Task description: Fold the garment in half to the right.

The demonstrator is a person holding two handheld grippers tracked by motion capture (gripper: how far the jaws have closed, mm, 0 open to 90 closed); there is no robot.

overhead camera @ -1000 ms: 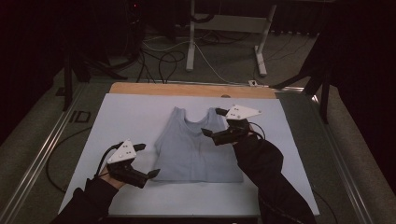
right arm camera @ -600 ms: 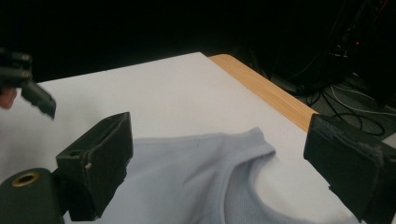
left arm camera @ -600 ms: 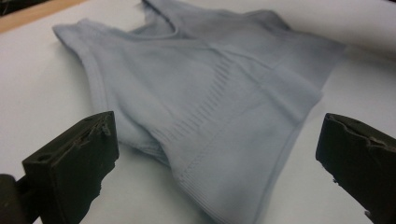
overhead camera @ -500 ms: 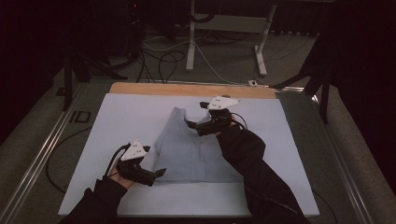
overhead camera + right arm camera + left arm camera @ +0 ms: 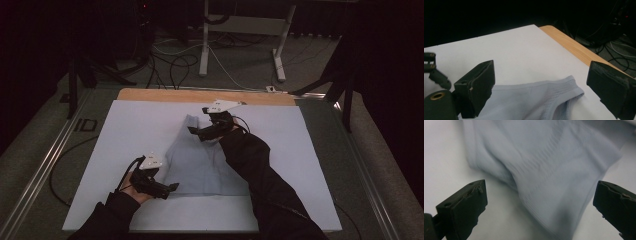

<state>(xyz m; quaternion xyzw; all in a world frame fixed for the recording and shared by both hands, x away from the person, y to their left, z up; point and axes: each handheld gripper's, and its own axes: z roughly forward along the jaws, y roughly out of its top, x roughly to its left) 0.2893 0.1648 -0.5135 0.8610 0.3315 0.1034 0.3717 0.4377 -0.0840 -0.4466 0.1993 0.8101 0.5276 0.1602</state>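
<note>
Compared with a second earlier, the vest (image 5: pixel 200 162) lay on the bench (image 5: pixel 310 165) with its right side folded inward, narrowing it. The right gripper (image 5: pixel 196 132) stood above the shoulder strap, fingers wide and empty; the left gripper (image 5: pixel 173 187) waited wide at the hem corner, likely for the next fold.
</note>
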